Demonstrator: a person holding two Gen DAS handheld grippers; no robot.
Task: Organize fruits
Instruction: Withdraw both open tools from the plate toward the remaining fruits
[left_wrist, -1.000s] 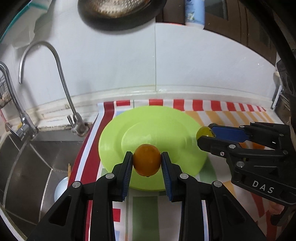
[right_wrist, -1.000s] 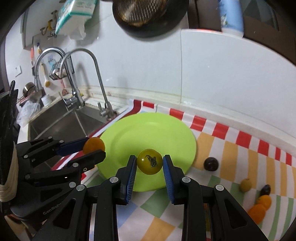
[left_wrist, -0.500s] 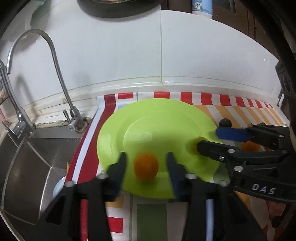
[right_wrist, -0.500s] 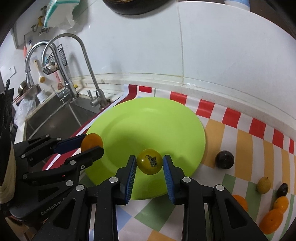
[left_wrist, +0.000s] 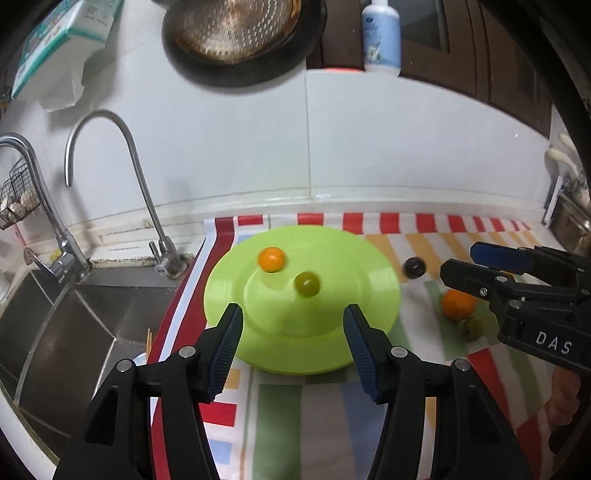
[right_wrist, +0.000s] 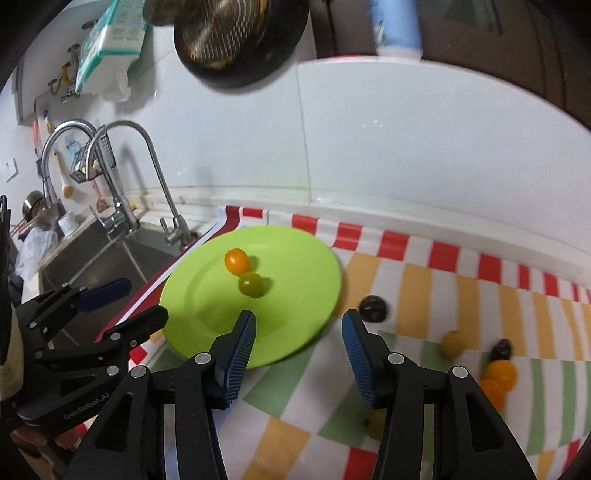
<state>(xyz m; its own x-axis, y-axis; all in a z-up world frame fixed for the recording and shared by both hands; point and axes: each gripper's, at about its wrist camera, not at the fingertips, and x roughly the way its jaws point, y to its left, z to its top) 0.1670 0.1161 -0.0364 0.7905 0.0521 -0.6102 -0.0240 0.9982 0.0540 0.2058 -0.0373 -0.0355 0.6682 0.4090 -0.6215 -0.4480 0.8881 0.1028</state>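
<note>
A lime green plate (left_wrist: 332, 347) (right_wrist: 295, 266) lies on a striped cloth. An orange tomato (left_wrist: 271, 259) (right_wrist: 236, 260) and a yellow-green tomato (left_wrist: 307, 284) (right_wrist: 251, 284) rest on it, close together. My left gripper (left_wrist: 293, 325) is open and empty, held back above the plate's near rim; it also shows in the right wrist view (right_wrist: 122, 301). My right gripper (right_wrist: 298, 330) is open and empty over the plate's right edge; it also shows in the left wrist view (left_wrist: 460, 262).
Loose fruits lie on the cloth right of the plate: a dark one (right_wrist: 373, 308) (left_wrist: 413, 266), a yellow one (right_wrist: 453, 343), orange ones (right_wrist: 498, 374) (left_wrist: 458, 304). A steel sink (left_wrist: 55, 325) with faucets (left_wrist: 110, 147) is at the left. A white wall stands behind.
Both grippers opened and let go of their tomatoes, which now lie on the plate. Both grippers pulled back and up from the plate.
</note>
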